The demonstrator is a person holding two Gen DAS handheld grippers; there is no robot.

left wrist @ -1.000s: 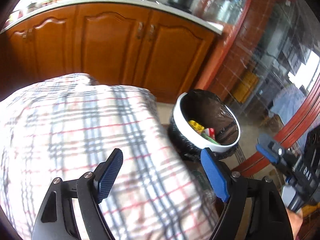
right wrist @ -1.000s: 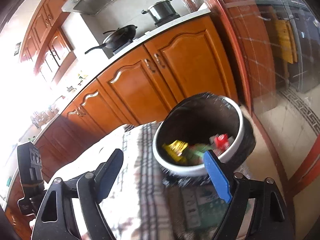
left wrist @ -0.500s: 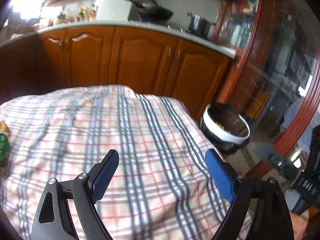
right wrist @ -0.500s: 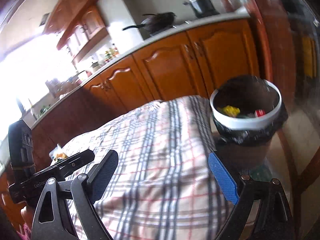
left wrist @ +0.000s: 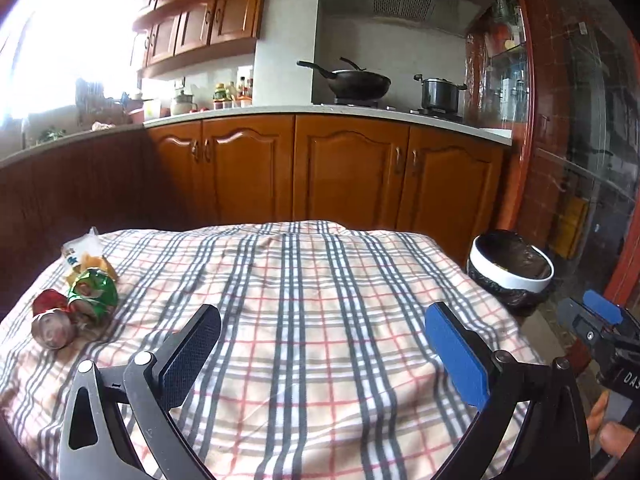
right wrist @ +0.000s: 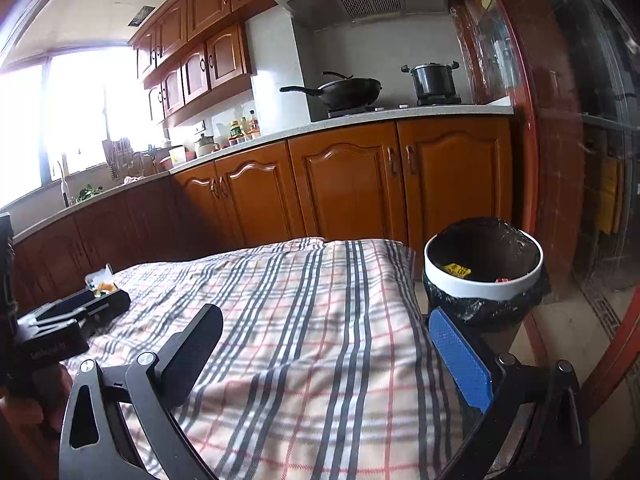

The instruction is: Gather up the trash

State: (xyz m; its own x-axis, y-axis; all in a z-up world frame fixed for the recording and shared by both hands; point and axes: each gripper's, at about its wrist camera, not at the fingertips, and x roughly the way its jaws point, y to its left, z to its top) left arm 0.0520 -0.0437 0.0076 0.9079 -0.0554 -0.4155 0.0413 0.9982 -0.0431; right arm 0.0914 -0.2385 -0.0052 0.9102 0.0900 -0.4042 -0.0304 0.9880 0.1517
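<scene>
**A:** so what's different from a second ago? We had both cameras basically on top of the trash bin (right wrist: 482, 286).

**B:** yeah, we've backed both grippers off. The left gripper (left wrist: 324, 354) now looks across the whole plaid tablecloth (left wrist: 304, 320), with the bin small at the far right corner.

**A:** and new stuff came into view on the left, right?

**B:** yep: a crushed can (left wrist: 52, 326), a green wrapper (left wrist: 93, 292) and a snack bag (left wrist: 82, 254) behind it. From the right gripper (right wrist: 326, 358) we see the bin further off too, just past the table's edge.
</scene>
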